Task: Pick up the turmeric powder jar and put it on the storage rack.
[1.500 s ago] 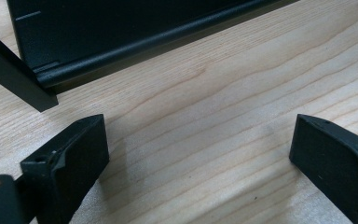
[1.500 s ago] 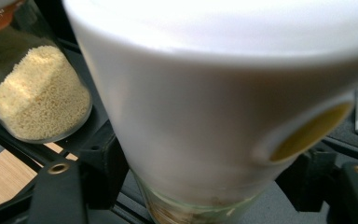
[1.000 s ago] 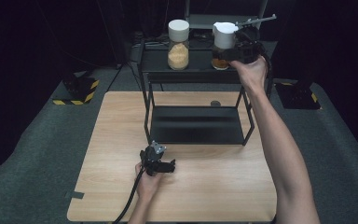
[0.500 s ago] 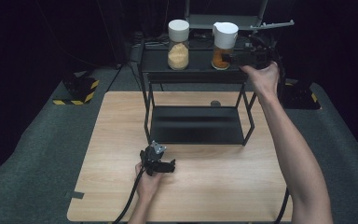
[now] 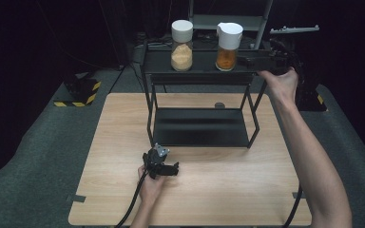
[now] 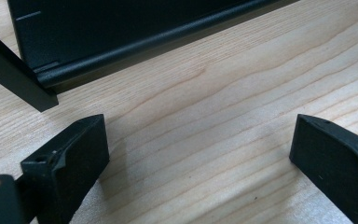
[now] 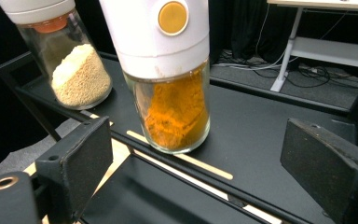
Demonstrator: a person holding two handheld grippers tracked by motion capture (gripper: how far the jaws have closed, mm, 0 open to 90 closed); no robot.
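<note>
A glass jar of orange powder (image 5: 227,45) (image 7: 173,84) with a white cap stands on the top shelf of a black metal rack (image 5: 252,64). Left of it stands a jar of pale grains (image 5: 182,45) (image 7: 77,70) with a white lid. My right gripper (image 5: 271,61) (image 7: 193,163) is open at the shelf's right end, a short way back from the orange jar, with nothing between its jaws. My left gripper (image 5: 164,167) (image 6: 200,154) rests low over the wooden table (image 5: 123,142) in front of the rack, open and empty.
The rack's lower black shelf (image 5: 199,127) (image 6: 121,28) lies just beyond the left gripper. A small dark disc (image 5: 219,105) sits on the table behind the rack. A yellow-and-black striped block (image 5: 78,91) lies on the grey floor at left.
My right gripper has drawn back to the right, away from the orange jar, which stays standing on the top shelf. The left gripper has not moved.
</note>
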